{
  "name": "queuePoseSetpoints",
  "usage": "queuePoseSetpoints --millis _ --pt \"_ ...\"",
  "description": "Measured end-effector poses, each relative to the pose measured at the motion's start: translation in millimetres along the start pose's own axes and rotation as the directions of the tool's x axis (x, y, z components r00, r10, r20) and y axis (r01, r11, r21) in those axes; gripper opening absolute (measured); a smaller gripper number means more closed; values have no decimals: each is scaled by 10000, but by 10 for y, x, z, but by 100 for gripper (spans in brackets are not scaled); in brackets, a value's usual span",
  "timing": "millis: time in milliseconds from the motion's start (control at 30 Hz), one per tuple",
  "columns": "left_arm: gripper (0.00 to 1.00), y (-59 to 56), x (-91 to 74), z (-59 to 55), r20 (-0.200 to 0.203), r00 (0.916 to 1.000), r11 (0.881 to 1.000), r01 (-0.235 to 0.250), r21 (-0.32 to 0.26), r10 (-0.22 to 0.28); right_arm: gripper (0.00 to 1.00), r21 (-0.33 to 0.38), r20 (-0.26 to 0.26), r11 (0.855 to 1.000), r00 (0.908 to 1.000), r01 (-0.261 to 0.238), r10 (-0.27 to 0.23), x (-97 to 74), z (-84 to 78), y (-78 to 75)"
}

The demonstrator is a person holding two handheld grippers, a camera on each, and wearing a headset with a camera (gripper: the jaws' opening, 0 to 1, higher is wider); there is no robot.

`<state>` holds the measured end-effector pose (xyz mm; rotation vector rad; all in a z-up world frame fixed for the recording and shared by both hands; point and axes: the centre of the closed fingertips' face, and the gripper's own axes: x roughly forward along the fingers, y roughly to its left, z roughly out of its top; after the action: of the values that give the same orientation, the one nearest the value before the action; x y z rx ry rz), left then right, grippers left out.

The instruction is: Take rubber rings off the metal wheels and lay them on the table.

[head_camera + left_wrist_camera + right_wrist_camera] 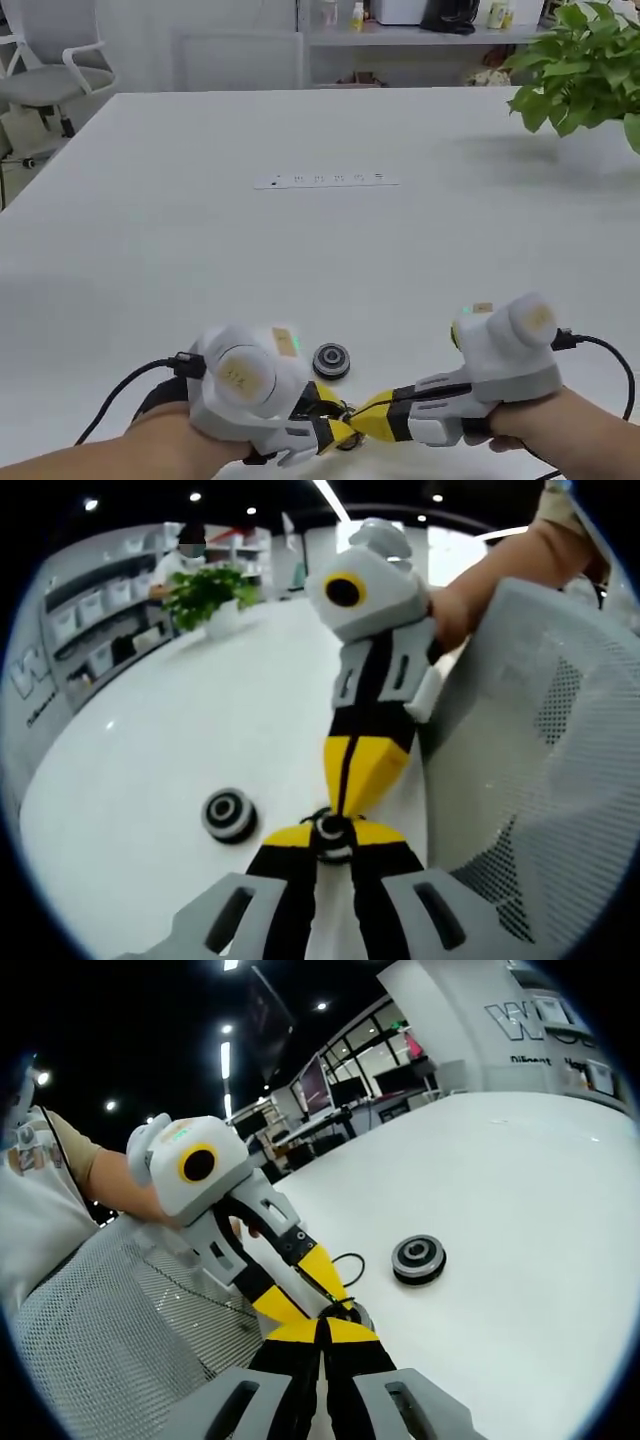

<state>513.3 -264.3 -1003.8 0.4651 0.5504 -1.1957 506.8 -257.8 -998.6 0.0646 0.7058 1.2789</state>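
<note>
An office chair (50, 60) is standing just past the far-left corner of the desk (300, 250). At the near edge, left of ctr, the left hand-held gripper (330, 838) is pointing right along that edge. Its jaws are sitting narrow, clamping a small metal wheel, the held wheel (331, 827), btwn the yellow tips.

Just beyond those tips, toward desk ctr, the loose wheel (331, 360) is lying flat on the desk w/ its dark rubber ring (208, 816) on the rim. It's lying near both grippers but touching neither. The held wheel is sitting at the near edge, right where the two sets of tips are meeting.

From the right, the right hand-held gripper (321, 1332) is pointing left w/ jaws pressed nearly together. Its tips are pinching at the rim of the held wheel. Whether they're catching rubber or metal there can't be told. In the right gripper view the loose wheel is lying up & right of those closed tips, apart from them.

A power strip (326, 181) is lying mid-desk, well beyond the grippers. A potted plant (575, 60) is sitting at the far-right corner.
</note>
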Motion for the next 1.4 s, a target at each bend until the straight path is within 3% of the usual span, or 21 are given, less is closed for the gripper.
queuePoseSetpoints --millis 200,567,1000,1400 --pt "13 -4 -5 8 35 10000 9999 -48 154 47 0 145 154 9994 9993 324 -326 -32 4 -73" --pt "16 -22 -56 7 -226 9996 9989 186 426 -176 0 223 363 9991 9987 349 -357 -51 44 -83" --pt "29 -66 -353 177 387 9985 9991 393 136 -398 0 150 396 9998 9991 162 -167 -65 124 -42" --pt "44 34 -662 107 443 9990 9994 70 -344 -55 0 -110 348 9999 9994 28 -24 -69 305 -31"
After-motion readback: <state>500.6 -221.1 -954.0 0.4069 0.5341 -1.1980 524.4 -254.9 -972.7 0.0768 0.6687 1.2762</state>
